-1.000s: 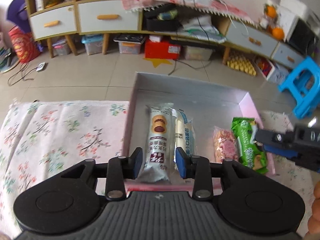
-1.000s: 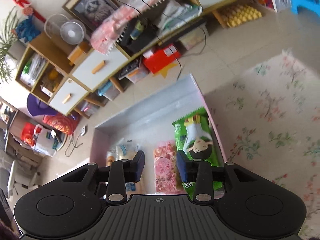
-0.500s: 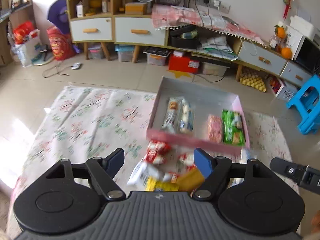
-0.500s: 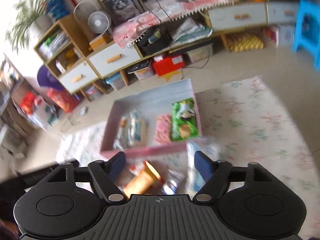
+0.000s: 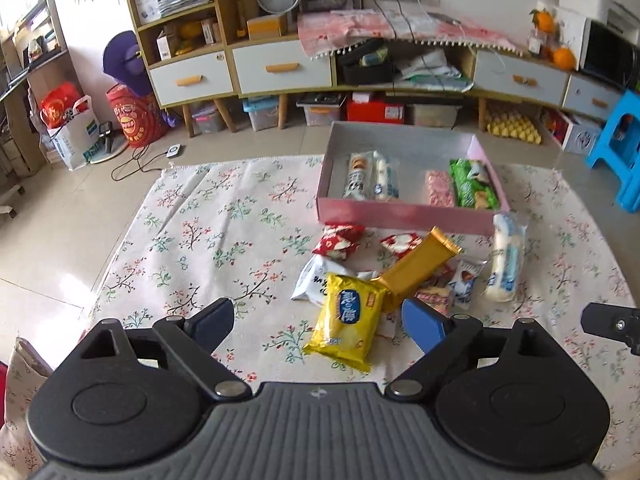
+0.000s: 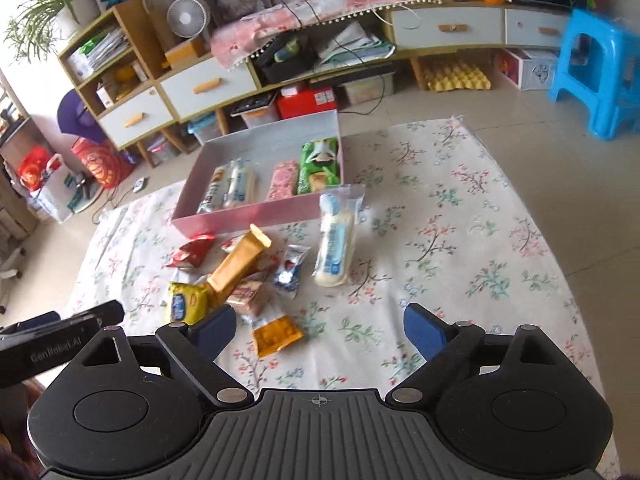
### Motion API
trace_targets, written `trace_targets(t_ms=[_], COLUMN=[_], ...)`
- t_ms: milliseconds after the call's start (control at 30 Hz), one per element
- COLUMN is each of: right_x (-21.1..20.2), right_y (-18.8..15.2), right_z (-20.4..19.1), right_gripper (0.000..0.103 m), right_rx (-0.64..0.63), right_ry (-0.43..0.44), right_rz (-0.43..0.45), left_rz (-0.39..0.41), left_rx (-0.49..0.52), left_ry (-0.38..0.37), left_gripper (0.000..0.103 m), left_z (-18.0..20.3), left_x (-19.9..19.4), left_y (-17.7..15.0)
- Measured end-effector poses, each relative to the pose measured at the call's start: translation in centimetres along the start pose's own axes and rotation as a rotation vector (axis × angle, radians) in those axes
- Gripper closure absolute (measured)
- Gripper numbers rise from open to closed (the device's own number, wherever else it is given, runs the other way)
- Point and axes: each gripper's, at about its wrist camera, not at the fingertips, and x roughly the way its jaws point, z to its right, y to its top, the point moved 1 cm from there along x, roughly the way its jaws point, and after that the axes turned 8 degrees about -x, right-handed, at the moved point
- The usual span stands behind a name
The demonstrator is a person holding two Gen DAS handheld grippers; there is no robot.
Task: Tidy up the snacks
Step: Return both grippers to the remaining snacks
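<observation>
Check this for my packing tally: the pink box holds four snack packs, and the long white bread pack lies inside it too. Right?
Not quite. The pink box does hold four snack packs, but the long white bread pack lies outside it, on the floral cloth just past the box's near right corner. The right wrist view shows this.

- White snack packet (image 5: 310, 282): mostly covered by yellow packet (image 5: 347, 322); print unreadable.
- Pink wrapper (image 5: 434, 298): partly behind the left hand-held gripper (image 5: 318, 322) finger (image 5: 422, 326).
- Long white bread pack (image 5: 505, 258): motion-blurred near the floral cloth (image 5: 208, 240) right edge.
- Pink box (image 5: 404, 216) contents: labels too small to read.
- Right hand-held gripper (image 5: 612, 322): cut off at frame edge.
</observation>
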Motion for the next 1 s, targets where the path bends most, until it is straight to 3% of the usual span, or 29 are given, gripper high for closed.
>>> trace_targets(t_ms=[500, 1000], right_x=[1.0, 1.1], right_y=[0.2, 0.4], right_z=[-1.3, -0.2], right_gripper=[0.010, 0.010], right_rx=[-0.064, 0.004], right_ry=[-0.024, -0.049], right_rz=[-0.028, -0.028], left_rz=[-0.031, -0.092], left_rx=[-0.012, -0.067], left_ry=[-0.070, -0.113], left_gripper=[0.013, 0.014], left_z=[-0.5, -2.0], left_x=[0.1, 1.0], left_y=[-0.6, -0.5])
